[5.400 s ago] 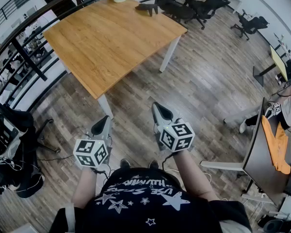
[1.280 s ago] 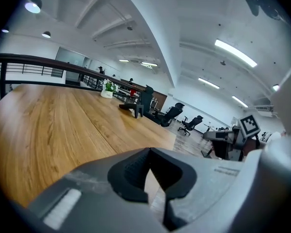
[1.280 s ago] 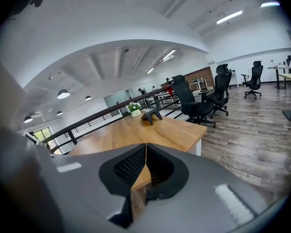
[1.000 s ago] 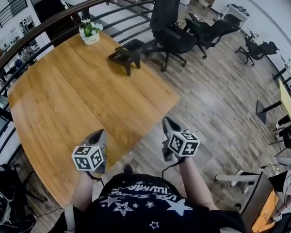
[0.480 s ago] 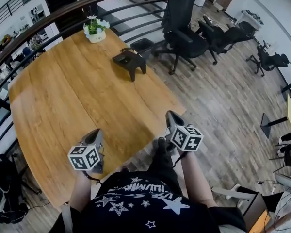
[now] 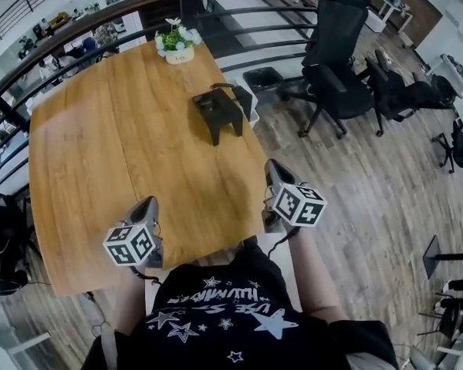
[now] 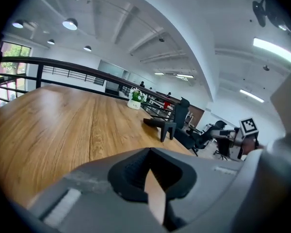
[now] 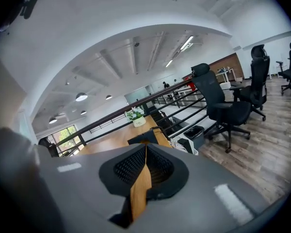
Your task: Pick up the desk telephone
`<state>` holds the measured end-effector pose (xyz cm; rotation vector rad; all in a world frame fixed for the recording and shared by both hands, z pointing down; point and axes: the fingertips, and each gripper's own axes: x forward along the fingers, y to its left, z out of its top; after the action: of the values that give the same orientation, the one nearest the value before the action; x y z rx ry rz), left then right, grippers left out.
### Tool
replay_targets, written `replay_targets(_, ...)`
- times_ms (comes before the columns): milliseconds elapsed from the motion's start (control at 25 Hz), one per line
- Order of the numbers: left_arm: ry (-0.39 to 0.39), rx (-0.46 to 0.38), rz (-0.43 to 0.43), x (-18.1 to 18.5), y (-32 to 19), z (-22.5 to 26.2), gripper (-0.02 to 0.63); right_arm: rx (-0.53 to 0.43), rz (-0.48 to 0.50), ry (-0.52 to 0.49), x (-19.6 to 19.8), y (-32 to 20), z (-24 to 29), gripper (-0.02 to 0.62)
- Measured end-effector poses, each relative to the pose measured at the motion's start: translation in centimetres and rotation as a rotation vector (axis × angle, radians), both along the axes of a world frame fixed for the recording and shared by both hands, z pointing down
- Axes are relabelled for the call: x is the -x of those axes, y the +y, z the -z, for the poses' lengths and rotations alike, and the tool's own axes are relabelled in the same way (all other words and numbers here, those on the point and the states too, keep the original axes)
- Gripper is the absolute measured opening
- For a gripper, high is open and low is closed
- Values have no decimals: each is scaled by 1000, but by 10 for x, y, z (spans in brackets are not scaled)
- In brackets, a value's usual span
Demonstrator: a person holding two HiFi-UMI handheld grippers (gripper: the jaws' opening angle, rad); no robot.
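Uniformly dark, desk telephone (image 6: 220, 112), angular, wedge-shaped

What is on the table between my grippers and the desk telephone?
Nothing visible. Only bare table lies between the left gripper, the right gripper and the desk telephone. The potted plant stands beyond the phone, by the far edge, out of the path.
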<state>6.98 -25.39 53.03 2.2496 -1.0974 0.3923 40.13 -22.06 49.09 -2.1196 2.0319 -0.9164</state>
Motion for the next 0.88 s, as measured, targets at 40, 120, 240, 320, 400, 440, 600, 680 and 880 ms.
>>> replay_targets(40, -6, 0, 32, -5, -3, 1, 2, 1, 20, -5, -7, -8, 0, 6)
replay_targets(120, 0, 6, 86, -16, -7, 2, 2, 1, 57, -18, -18, -19, -2, 6)
replay_targets(240, 20, -2, 127, -39, -9, 6, 2, 5, 109, -29, -34, -31, -9, 6)
replay_targets(320, 32, -12, 150, -57, -9, 8, 2, 12, 138, -38, -45, -38, -13, 5)
replay_targets(400, 47, -14, 183, -72, -11, 9, 2, 13, 169, -48, -53, -45, -16, 5)
replay_targets(440, 55, -12, 201, -79, -12, 9, 2, 12, 185, -49, -56, -49, -16, 5)
replay_targets(600, 79, -2, 258, -106, -20, 9, 2, 13, 248, -45, -66, -67, -16, 5)
replay_targets(680, 90, 6, 269, -122, -26, 6, 2, 16, 270, -44, -73, -75, -19, 5)
replay_targets(880, 203, 68, 324, -165, -38, 1, 2, 31, 318, -52, -86, -94, -27, 5)
